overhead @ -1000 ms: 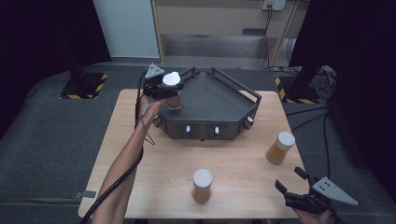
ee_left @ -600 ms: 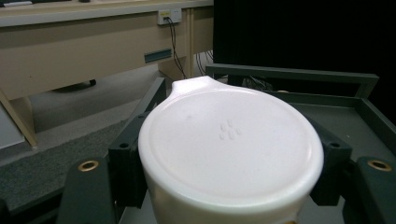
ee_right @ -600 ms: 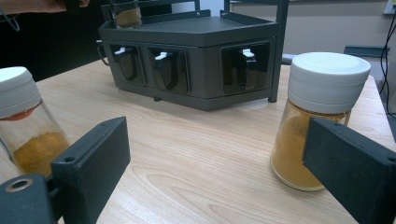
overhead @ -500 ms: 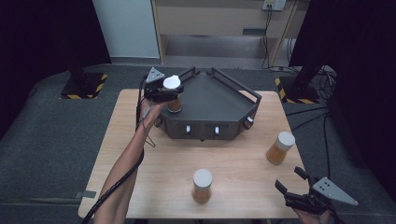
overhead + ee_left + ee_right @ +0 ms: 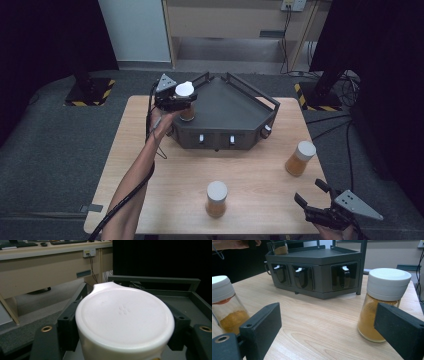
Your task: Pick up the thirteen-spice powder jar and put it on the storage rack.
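A: Start close in. What is the right gripper [image 5: 320, 206] doing?

B: It sits low at the near edge of the table [image 5: 260, 175], jaws spread wide and holding nothing. In the right gripper view a white-capped spice jar [image 5: 382, 302] of orange powder stands just ahead of its right-hand jaw, and a second spice jar [image 5: 224, 306] stands off its left-hand jaw, neither one touched.

A: And farther out?

B: The left gripper [image 5: 176, 101] is clamped on a third jar [image 5: 185, 100], pinching it just under the white lid. It holds the jar above the left corner of the dark grey spice rack [image 5: 235, 112], over the rack's top shelf.

A: So which step is this?

B: I'd say placing: the jar is being carried onto the rack. The next move calls for lowering it inside the rail until its base rests flat, then letting the jaws part. The other two jars remain for afterwards.

A: Do the views differ?

B: Yes. The left gripper view shows the lid's [image 5: 125, 315] flip tab and both pads pressed against its sides, but hides the jar's base. The high view shows the jar over the shelf. The right gripper view shows the rack's front handles [image 5: 299, 271].
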{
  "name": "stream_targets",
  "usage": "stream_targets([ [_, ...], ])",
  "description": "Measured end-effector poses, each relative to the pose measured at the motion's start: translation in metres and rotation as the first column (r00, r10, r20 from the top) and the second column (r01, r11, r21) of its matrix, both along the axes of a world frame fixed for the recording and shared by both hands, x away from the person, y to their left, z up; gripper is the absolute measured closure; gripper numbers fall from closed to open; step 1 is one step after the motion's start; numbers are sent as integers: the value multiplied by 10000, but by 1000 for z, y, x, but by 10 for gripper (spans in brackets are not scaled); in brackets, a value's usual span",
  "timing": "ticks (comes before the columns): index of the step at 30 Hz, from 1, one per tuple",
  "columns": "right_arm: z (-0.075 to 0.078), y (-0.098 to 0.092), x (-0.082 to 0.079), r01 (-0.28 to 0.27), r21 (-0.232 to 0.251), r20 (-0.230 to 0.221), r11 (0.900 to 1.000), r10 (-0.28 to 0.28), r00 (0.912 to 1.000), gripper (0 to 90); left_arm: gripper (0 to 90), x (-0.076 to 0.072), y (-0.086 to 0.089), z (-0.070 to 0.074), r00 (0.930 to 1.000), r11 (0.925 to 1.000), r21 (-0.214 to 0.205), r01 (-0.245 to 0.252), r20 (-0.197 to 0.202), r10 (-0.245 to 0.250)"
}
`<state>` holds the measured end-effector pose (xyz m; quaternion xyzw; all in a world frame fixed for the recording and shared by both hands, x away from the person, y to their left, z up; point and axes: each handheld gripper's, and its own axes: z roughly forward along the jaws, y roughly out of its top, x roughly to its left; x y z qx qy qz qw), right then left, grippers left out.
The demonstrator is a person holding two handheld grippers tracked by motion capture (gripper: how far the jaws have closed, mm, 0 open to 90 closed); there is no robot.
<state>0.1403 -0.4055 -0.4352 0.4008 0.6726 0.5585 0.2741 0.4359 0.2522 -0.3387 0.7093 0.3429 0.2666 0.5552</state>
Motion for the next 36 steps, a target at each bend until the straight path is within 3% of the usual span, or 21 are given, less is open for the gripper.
stream_targets([
  [5,0,0,1,-26,-1,-19,10000,26,10000,75,115,-3,-1,4,9999,10000,-12,-65,109,65],
  [11,0,0,1,-33,14,-28,10000,33,10000,74,59,-7,-1,15,9995,9999,96,136,300,-139],
  [22,0,0,1,-54,-16,-39,10000,54,10000,71,45,-21,-2,46,9939,9981,248,572,930,-593],
  [27,0,-1,1,-95,10,-49,10000,95,9999,70,45,-31,4,58,9909,9959,176,889,1000,-902],
  [31,0,0,2,-135,1,-51,9999,135,9999,68,45,-41,11,62,9880,9946,-33,1035,1154,-1024],
  [34,0,0,2,-154,-9,-65,9999,154,9999,66,45,-48,15,67,9864,9939,195,1087,1215,-1103],
  [36,0,0,2,-166,6,-85,9999,166,9998,63,46,-52,20,66,9851,9922,-64,1242,1209,-1226],
])
